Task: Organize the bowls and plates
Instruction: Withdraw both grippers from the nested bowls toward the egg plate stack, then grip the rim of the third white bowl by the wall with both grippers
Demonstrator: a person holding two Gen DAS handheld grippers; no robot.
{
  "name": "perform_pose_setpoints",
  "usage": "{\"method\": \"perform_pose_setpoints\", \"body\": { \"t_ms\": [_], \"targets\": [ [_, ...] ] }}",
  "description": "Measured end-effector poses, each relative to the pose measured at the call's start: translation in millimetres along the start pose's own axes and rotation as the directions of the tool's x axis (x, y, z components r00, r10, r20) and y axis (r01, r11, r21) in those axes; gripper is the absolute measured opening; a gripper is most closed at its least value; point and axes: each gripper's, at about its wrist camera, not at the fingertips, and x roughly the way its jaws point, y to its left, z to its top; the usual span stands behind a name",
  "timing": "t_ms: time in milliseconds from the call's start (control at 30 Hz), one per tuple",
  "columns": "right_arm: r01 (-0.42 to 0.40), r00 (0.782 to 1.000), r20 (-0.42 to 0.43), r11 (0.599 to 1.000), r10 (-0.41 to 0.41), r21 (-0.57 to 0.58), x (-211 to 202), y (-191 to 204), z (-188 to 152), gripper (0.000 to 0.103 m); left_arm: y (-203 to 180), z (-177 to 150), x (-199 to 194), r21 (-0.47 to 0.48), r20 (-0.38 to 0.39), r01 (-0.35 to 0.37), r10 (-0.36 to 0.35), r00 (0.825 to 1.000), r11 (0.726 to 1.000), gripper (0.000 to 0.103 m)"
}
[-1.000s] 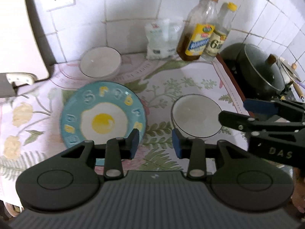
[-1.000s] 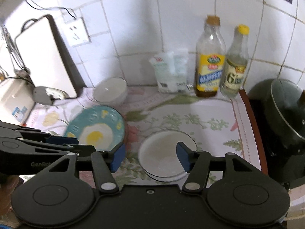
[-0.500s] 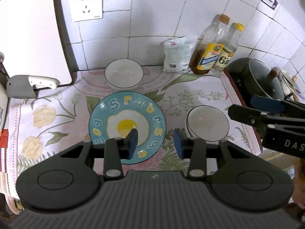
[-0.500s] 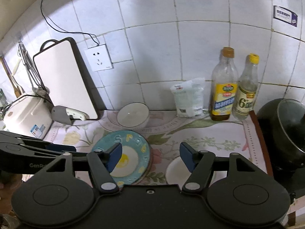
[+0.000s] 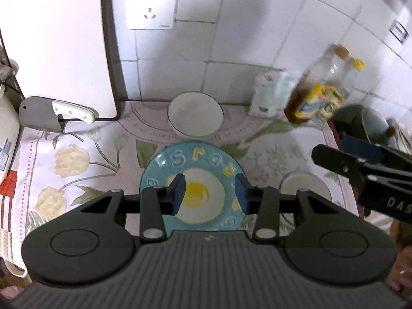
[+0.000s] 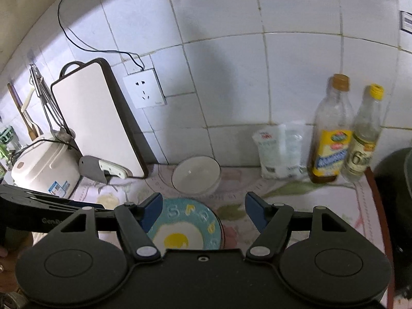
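A blue plate (image 5: 198, 159) painted with a fried egg lies mid-counter on the floral cloth. One white bowl (image 5: 195, 118) stands behind it by the wall; another white bowl (image 5: 310, 180) sits to its right, partly hidden by my finger. My left gripper (image 5: 209, 193) hovers above the plate, open and empty. The right gripper (image 6: 203, 208) also hangs over the plate (image 6: 185, 229), short of the far bowl (image 6: 197, 177). Its jaws are opening with nothing between them. Each gripper shows in the other's view: right gripper (image 5: 332, 148), left gripper (image 6: 85, 204).
A white cutting board (image 5: 56, 43) leans on the tiled wall at left, a cleaver (image 5: 51, 113) at its foot, a rice cooker (image 6: 43, 164) beyond. Two oil bottles (image 6: 332, 134) and a plastic bag (image 6: 278, 149) stand at the back right. A dark pot (image 5: 365, 121) sits right.
Both grippers have drawn back and up from the counter, so more wall shows. The nearer bowl has dropped out of the right wrist view. The right jaws have spread wider.
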Motion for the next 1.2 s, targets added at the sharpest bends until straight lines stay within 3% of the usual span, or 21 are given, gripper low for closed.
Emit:
{"method": "perform_pose_setpoints", "body": {
  "t_ms": [100, 367, 667, 867, 1067, 1200],
  "targets": [
    [-0.018, 1.000, 0.006, 1.000, 0.018, 0.000, 20, -2, 5, 0.075, 9, 8, 9, -0.021, 0.015, -0.016, 0.017, 1.000, 1.000, 0.043],
    [-0.052, 0.994, -0.096, 0.997, 0.057, 0.056, 88, -20, 17, 0.075, 26, 27, 38, -0.041, 0.007, -0.047, 0.048, 0.999, 0.998, 0.048],
    [-0.071, 0.968, -0.227, 0.985, 0.106, 0.155, 162, -41, 24, 0.075, 44, 40, 88, -0.131, 0.036, -0.023, 0.028, 0.999, 0.991, 0.050],
    [-0.071, 0.941, -0.319, 0.987, 0.115, 0.146, 206, -40, 22, 0.075, 57, 46, 134, -0.187, 0.040, -0.015, 0.023, 0.999, 0.982, 0.050],
    [-0.052, 0.924, -0.363, 0.980, 0.119, 0.191, 239, -45, 22, 0.074, 64, 53, 168, -0.174, 0.030, -0.061, 0.068, 0.997, 0.983, 0.048],
    [-0.042, 0.902, -0.405, 0.964, 0.149, 0.262, 264, -53, 18, 0.058, 55, 58, 189, -0.088, 0.040, -0.129, 0.133, 0.990, 0.988, 0.048]
  ]
}}
